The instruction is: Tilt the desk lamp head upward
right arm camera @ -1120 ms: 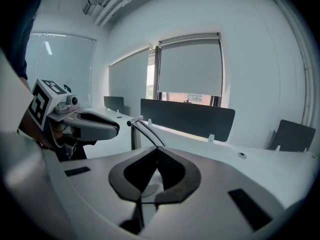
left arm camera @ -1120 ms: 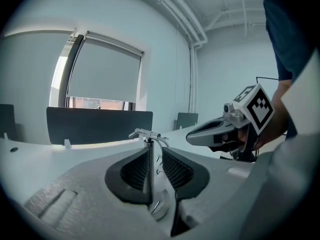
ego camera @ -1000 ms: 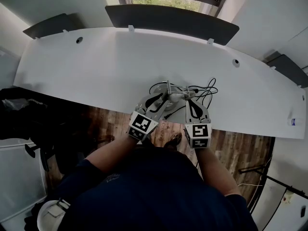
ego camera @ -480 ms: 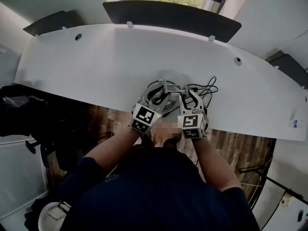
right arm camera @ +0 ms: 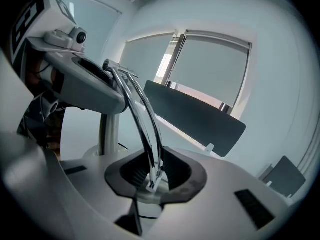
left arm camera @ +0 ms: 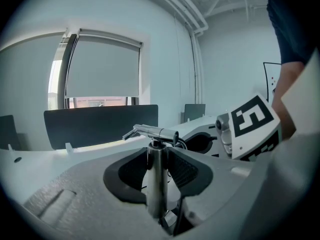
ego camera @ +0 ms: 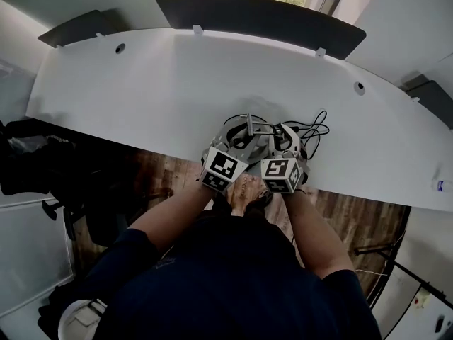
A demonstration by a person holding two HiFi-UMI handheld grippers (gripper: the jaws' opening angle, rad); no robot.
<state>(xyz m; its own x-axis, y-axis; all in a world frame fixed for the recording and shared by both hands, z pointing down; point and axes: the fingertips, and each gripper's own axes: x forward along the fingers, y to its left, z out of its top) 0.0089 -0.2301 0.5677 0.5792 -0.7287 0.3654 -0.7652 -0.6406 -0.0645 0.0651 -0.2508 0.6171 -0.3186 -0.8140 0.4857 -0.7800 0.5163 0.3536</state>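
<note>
A small chrome desk lamp (ego camera: 248, 127) stands near the front edge of the white desk (ego camera: 141, 98). My left gripper (ego camera: 237, 140) is open around its upright post (left arm camera: 156, 179), with a pad close on each side. The post's short chrome top piece (left arm camera: 152, 132) lies level above them. My right gripper (ego camera: 282, 140) is beside the left one. Its jaws are closing, and the lamp's two thin curved rods (right arm camera: 142, 119) run down between its pads (right arm camera: 177, 176) with a small gap on each side. The left gripper's body (right arm camera: 85, 86) shows in the right gripper view.
Black cables (ego camera: 313, 129) lie coiled on the desk just right of the lamp. A dark divider panel (ego camera: 262, 13) runs along the desk's far edge, below a window. The desk's front edge passes under my grippers, with wooden floor (ego camera: 354, 214) beyond it.
Both grippers have moved forward onto the lamp and closer together. The right one has shifted left toward the left one.
</note>
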